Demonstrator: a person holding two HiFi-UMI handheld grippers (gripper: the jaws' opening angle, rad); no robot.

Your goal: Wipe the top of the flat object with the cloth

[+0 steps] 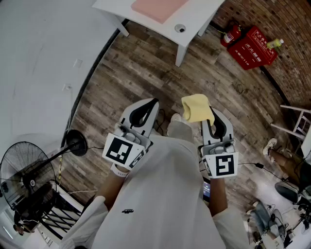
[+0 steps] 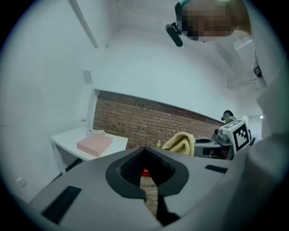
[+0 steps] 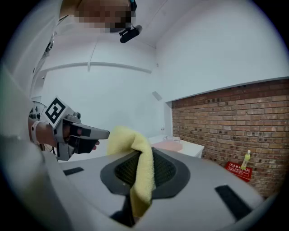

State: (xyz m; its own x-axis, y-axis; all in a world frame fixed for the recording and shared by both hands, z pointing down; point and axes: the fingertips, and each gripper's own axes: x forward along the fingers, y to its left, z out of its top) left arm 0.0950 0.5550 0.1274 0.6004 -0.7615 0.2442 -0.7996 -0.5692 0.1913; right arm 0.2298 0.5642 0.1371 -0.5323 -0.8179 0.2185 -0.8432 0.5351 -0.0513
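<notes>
Jaws of right gripper (image 1: 209, 116) clamped on yellow cloth (image 1: 196, 107); left gripper (image 1: 154, 103) jaws pressed together, empty. Pink slab (image 1: 158, 7) seen on table (image 1: 199, 19) beyond.

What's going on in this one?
A person stands holding two grippers. The right claw is shut on a yellow cloth; the left claw is shut and empty. The pink flat object lies on a white table ahead, untouched, so wiping has not started.

Head view's top edge cuts off the pink flat object (image 1: 158, 8)
</notes>
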